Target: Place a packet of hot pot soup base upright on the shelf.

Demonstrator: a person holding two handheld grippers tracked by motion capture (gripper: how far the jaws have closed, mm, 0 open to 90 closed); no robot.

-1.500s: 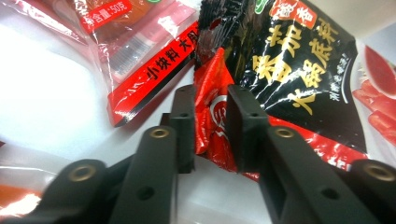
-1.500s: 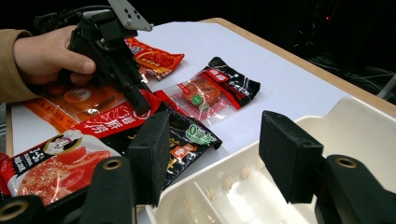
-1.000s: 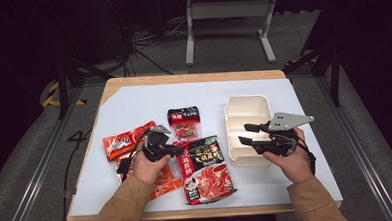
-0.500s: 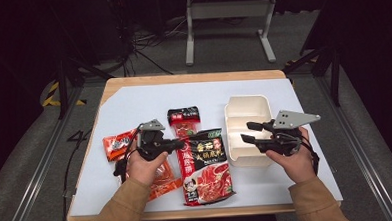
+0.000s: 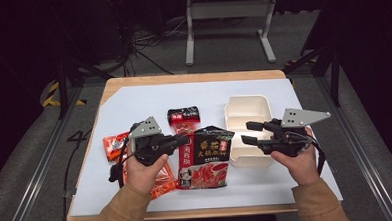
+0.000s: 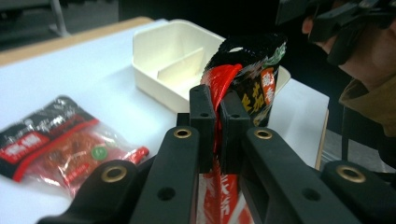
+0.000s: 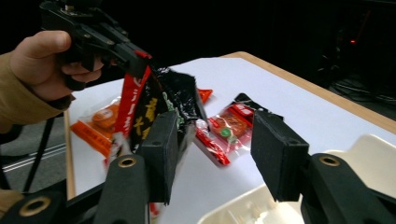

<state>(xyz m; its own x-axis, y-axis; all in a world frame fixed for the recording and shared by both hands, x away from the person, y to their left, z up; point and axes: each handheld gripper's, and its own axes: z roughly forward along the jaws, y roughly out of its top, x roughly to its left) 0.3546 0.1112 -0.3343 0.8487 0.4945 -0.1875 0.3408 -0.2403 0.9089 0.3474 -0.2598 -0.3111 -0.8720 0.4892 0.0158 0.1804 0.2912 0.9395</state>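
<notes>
**A Floppy Bag, Pinched by Its Edge**

While the left gripper (image 5: 183, 139) lifts it, the big black and red bag (image 5: 206, 157) hangs soft and bendy. The jaws are pressed tight on the bag's red side edge, close to the top, as the left gripper view shows (image 6: 215, 122). The bag sits between the two hands, over the white mat (image 5: 133, 100), just left of the cream box (image 5: 246, 108). Its bottom end seems to rest on the mat.

It looks like a light bag with a shiny skin, so it may slip. It curls and folds where it is held, so it will swing and sag when moved. The flat sealed edge is a good place to grab. The puffy middle would squash.

The right gripper (image 5: 250, 132) waits over the near part of the box. Its jaws are spread apart with nothing between them, and they have just been opening a little wider.

Farther off lie three small packs: an orange one (image 5: 162, 184) under the left hand, an orange one (image 5: 114, 144) to its left, and a red and black one (image 5: 184, 118) beyond the bag.
</notes>
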